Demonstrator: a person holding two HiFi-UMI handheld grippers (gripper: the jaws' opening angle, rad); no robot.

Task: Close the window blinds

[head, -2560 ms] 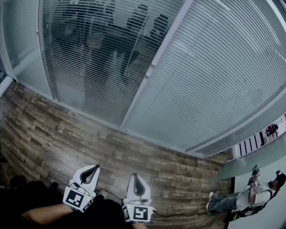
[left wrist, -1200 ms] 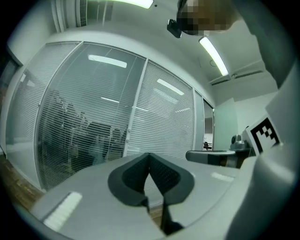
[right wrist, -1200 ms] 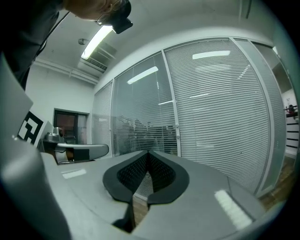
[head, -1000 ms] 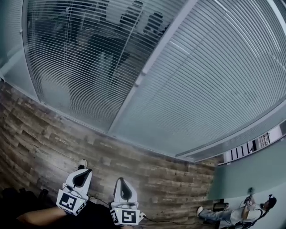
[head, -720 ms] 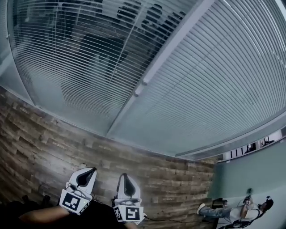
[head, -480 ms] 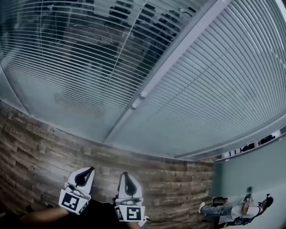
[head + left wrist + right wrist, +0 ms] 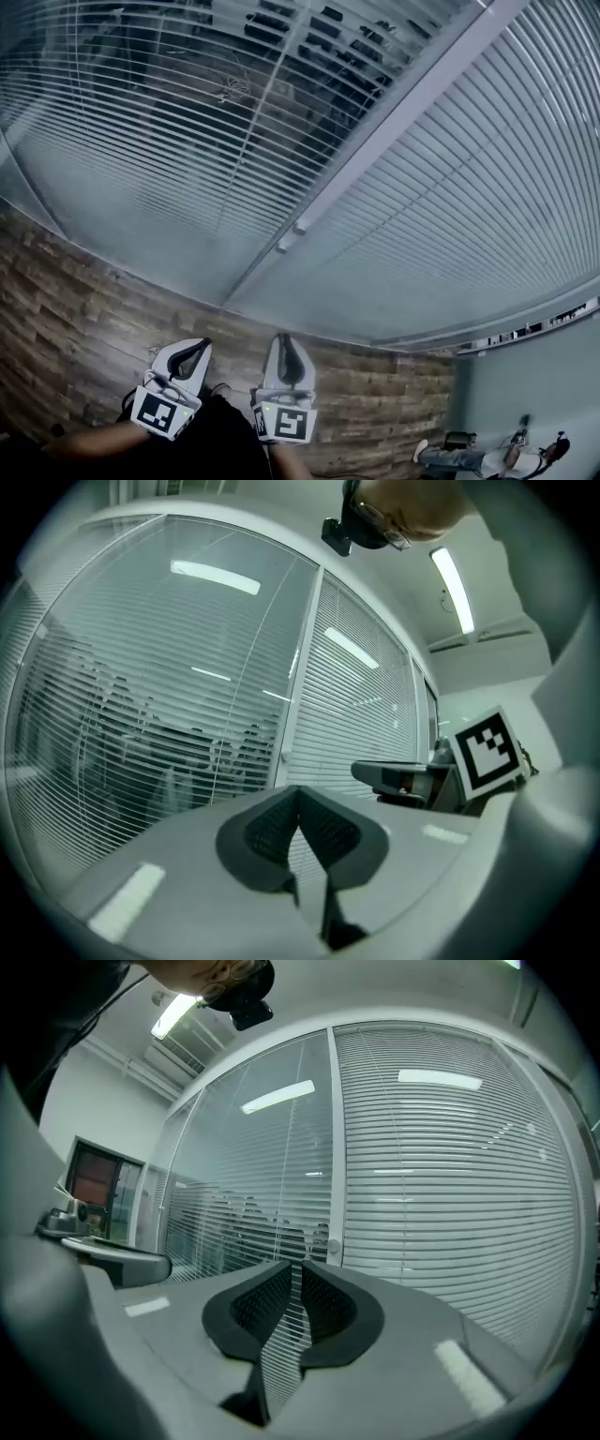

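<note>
Slatted blinds hang behind a glass partition. The left pane's blinds (image 7: pixel 159 112) are tilted open, and dark shapes show through them. Those of the right pane (image 7: pixel 469 206) are shut flat. Between the panes runs a pale mullion (image 7: pixel 384 131) with a small round knob (image 7: pixel 300 226), which also shows as the knob (image 7: pixel 335 1247) and the knob (image 7: pixel 284 757) in the gripper views. My left gripper (image 7: pixel 192 349) is low in the head view, shut and empty. Next to it, my right gripper (image 7: pixel 286 342) is opening with a narrow gap and nothing between its jaws. Both point at the partition from a distance.
A wood-plank floor (image 7: pixel 84 300) runs along the foot of the partition. A person (image 7: pixel 487 459) is at the far right by a pale wall. The right gripper's marker cube (image 7: pixel 487 750) shows in the left gripper view. A dark screen (image 7: pixel 94 1177) stands at the left.
The head view has swung upward along the blinds, so less floor shows. Both grippers have risen a little toward the glass.
</note>
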